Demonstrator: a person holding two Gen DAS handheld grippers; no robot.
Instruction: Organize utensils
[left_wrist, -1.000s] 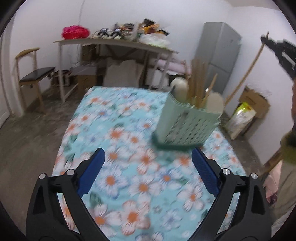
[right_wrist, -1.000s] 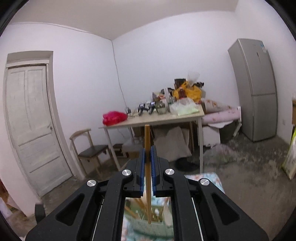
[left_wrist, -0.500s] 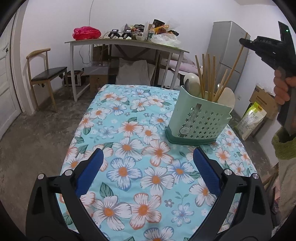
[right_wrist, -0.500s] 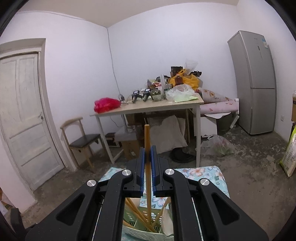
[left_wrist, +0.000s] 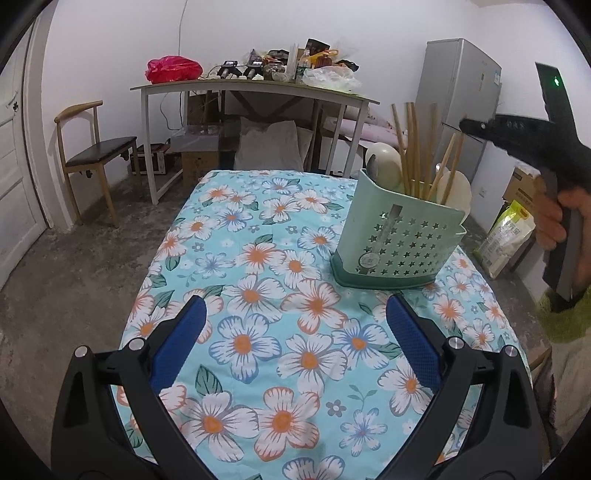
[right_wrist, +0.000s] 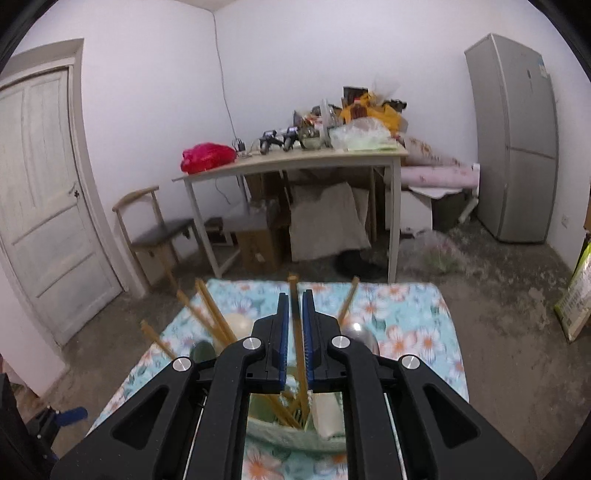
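Hovering above the green utensil holder (right_wrist: 295, 435), the right hand-held gripper (right_wrist: 296, 325) pinches one wooden chopstick (right_wrist: 295, 306). At 6 o'clock, the left hand-held gripper (left_wrist: 295, 332) gapes empty.

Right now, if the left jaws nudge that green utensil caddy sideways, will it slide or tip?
Probably tips before sliding: the green caddy looks like thin perforated plastic, likely light, and the chopsticks stand well above its rim, so the load sits high. The floral tablecloth may bunch under its darker base. Push low, near that base.
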